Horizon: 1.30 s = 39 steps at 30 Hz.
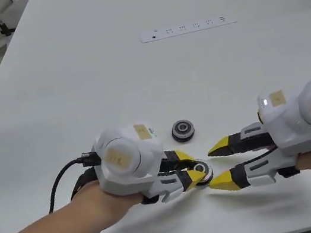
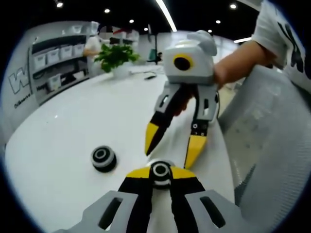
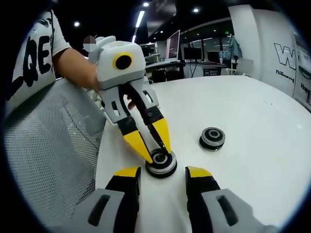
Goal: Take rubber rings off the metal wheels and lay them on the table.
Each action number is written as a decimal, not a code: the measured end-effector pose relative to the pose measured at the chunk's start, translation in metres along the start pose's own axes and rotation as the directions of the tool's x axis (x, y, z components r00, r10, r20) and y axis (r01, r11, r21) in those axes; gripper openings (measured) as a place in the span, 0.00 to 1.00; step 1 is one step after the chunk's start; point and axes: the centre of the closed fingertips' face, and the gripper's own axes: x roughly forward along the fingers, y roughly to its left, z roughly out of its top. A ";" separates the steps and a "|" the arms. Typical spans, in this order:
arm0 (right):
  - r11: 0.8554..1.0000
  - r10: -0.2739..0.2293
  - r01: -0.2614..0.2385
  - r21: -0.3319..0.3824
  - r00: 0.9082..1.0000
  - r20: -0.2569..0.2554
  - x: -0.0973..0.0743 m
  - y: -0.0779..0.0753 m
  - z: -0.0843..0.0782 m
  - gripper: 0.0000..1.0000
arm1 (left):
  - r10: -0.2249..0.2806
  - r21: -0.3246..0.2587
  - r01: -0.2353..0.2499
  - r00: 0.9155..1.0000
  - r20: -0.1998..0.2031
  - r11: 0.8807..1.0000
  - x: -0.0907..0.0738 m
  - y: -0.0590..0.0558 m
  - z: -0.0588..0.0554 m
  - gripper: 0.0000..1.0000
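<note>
- Head view: the left gripper [image 1: 197,168] has its jaws closed on a small wheel [image 1: 204,175] low on the white bench [image 1: 137,83], near the front edge.
- This wheel lies flat, with its axle line upright and its centre hole facing up.
- The right gripper [image 1: 210,169] comes from the other side with its jaws open; the yellow tips stand just beside the gripped wheel, one on each side.
- A second wheel [image 1: 182,130] lies flat on the bench a little farther back, apart from both grippers. It has a dark rubber ring [image 1: 174,132] around a silver metal middle.
- A white power strip [image 1: 188,28] lies far back on the bench.
- Left gripper view: the yellow tips press on both sides of the gripped wheel, which shows a black outer band, a pale ring and a dark hole. The second wheel is on the bench to the left of it.
- Right gripper view: the own jaws are spread wide, and the gripped wheel lies flat just beyond the gap between them. The ring on it is in place. The second wheel lies to the right, well apart.
</note>
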 end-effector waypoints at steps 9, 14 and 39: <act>0.999 0.004 -0.005 -0.044 1.000 -0.019 0.009 0.005 -0.004 0.28 | 0.012 0.021 -0.012 1.000 -0.008 1.000 0.001 -0.001 0.001 0.13; 1.000 0.002 -0.002 -0.031 1.000 0.001 0.009 0.003 0.000 0.24 | 0.016 0.026 -0.015 1.000 -0.013 1.000 0.000 -0.002 0.000 0.13; 1.000 -0.002 0.001 -0.024 1.000 -0.025 0.001 0.005 -0.009 0.22 | 0.033 0.038 -0.033 0.999 -0.020 0.999 -0.001 -0.003 -0.003 0.13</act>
